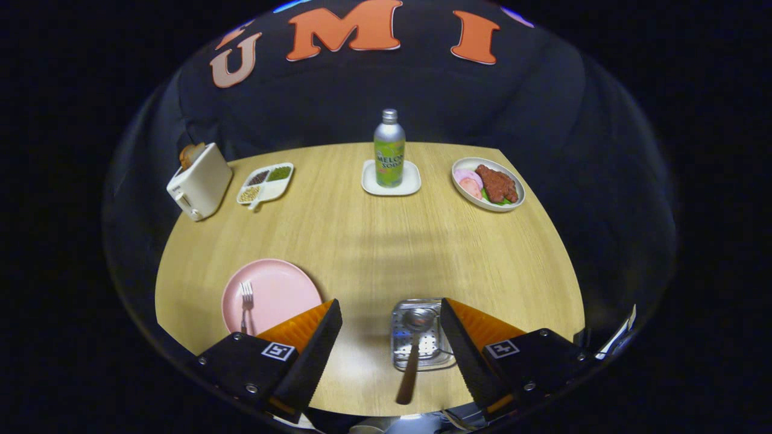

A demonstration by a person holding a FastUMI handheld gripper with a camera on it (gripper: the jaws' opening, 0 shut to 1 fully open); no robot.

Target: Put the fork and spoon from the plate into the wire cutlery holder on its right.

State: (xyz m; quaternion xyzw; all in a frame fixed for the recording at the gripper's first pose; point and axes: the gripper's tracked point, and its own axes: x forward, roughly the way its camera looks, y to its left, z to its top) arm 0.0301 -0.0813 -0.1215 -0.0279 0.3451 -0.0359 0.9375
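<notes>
Gripper [391,313] spread wide above the near edge of the wooden table [374,241], nothing pinched between its fingers. Spoon [413,349] just inside the right finger, bowl lying in the wire cutlery holder [403,352], handle slanting out over the holder's near rim toward the camera. Holder on the table between the fingers, close against the right one. Fork [246,304] lying flat on the pink plate [283,289], tines pointing far, handle end near the left finger. Plate to the left of the holder, its near right part hidden behind the left finger.

Farther back, in the middle of the table: a green soda bottle [389,150] upright on a white square coaster [410,181]. Far right: a white oval plate [461,187] with a brown patty and pink slices. Far left: a white divided tray [274,188] with beans and seeds in its compartments, and beside it, at the table's left edge, a white toaster [202,181] with toast sticking up from the slot.
</notes>
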